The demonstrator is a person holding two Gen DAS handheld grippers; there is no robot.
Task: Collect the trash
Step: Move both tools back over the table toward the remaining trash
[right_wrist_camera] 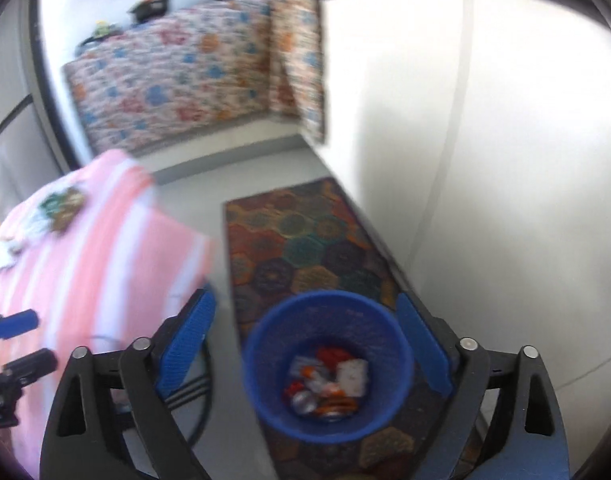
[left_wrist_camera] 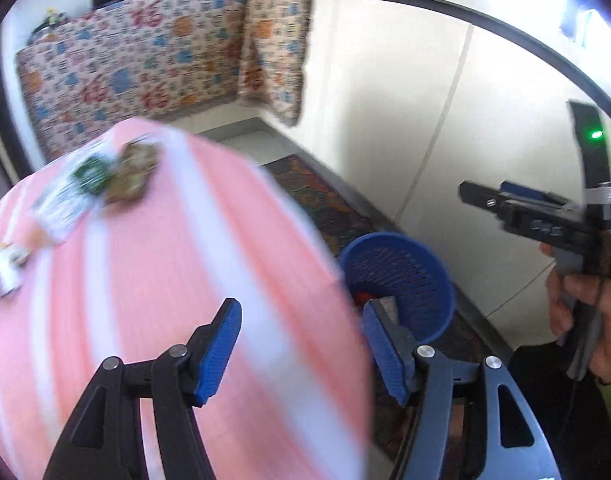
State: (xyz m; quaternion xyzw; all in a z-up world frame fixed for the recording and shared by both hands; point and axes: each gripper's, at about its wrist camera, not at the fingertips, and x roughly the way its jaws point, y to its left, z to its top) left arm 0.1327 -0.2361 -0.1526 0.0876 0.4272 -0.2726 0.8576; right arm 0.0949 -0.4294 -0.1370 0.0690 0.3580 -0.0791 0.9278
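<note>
Left wrist view. We hold the left gripper [left_wrist_camera: 301, 344] tilted downward over the near edge of a table covered by a pink-and-white striped cloth [left_wrist_camera: 153, 280]. Its jaws stand partly apart with nothing between the blue pads. Ahead of the left jaw, well off on the cloth, lie blurred pieces of trash: a brownish-green crumpled wrapper [left_wrist_camera: 133, 172], a white-and-green packet [left_wrist_camera: 71, 196] just beside it, and small white scraps [left_wrist_camera: 3, 272] near the frame's left edge. Just beyond the right jaw the cloth's edge drops away and the blue mesh bin [left_wrist_camera: 401, 276] stands on a patterned floor mat [left_wrist_camera: 317, 200]. Right of the jaws, a hand [left_wrist_camera: 585, 320] grips the handle of the right gripper, whose body shows here from the side. White cabinet fronts [left_wrist_camera: 405, 100] close off that side.

Right wrist view. We hold the right gripper [right_wrist_camera: 305, 344] pointing steeply down, directly above the bin [right_wrist_camera: 325, 364]. Its jaws stand wide, empty, the bin's rim framed between them. Inside the bin lie red, orange, white and silvery wrappers [right_wrist_camera: 329, 384]. Bare grey floor [right_wrist_camera: 221, 184] runs ahead of the left jaw, between mat [right_wrist_camera: 305, 240] and table cloth [right_wrist_camera: 85, 260]. The left gripper's [right_wrist_camera: 23, 342] fingertips show at the far left.
</note>
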